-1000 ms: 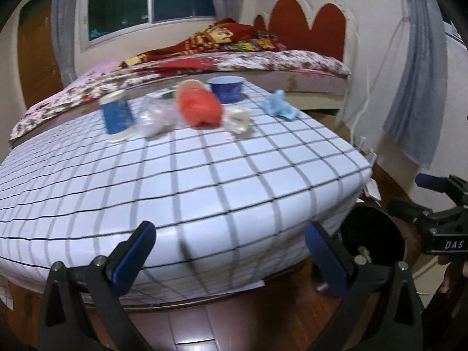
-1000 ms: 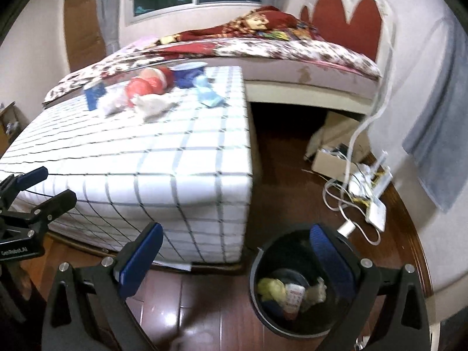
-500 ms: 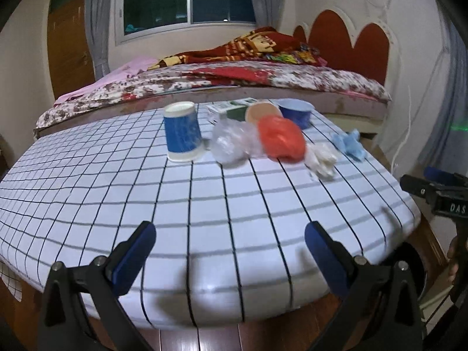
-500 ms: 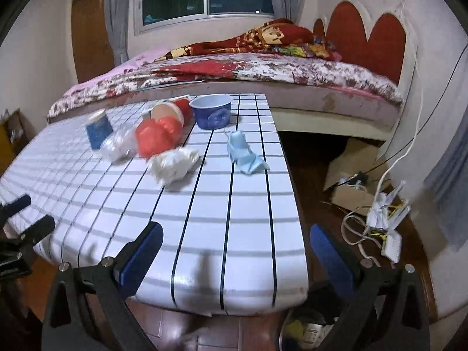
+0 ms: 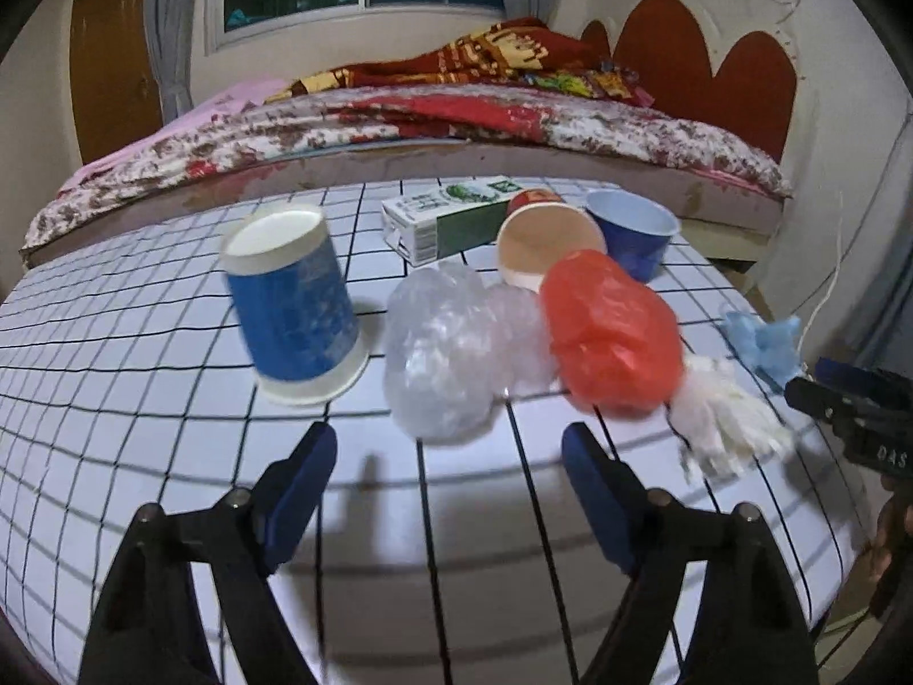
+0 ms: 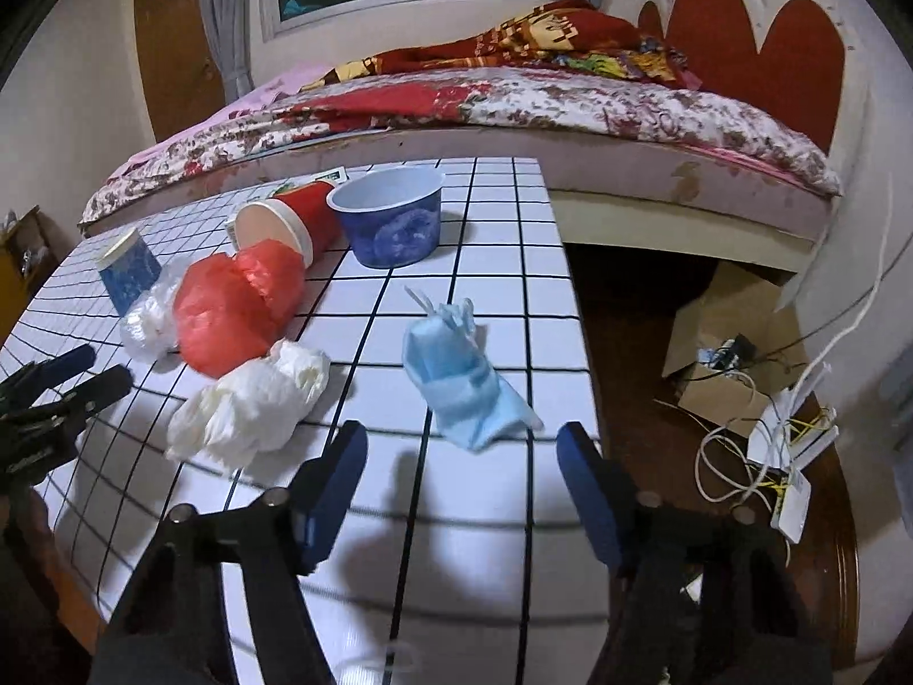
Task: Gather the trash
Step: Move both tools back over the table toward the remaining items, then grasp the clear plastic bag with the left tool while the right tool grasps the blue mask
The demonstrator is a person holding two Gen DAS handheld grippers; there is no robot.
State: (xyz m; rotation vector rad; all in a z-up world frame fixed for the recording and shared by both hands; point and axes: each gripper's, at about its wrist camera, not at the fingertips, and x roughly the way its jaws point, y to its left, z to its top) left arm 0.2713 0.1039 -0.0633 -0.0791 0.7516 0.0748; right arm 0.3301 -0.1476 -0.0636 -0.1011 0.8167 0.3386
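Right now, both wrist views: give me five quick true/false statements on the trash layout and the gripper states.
1. The left gripper is open and holds nothing. True.
2. The right gripper is shut on the blue face mask. False: it is open, and the mask lies on the table ahead of it.
3. The blue paper cup stands upside down. True: its wider rim is on the table.
4. The red paper cup stands upright. False: it lies on its side, mouth toward the cameras.
5. The red plastic bag lies between the clear plastic bag and the white crumpled tissue. True.
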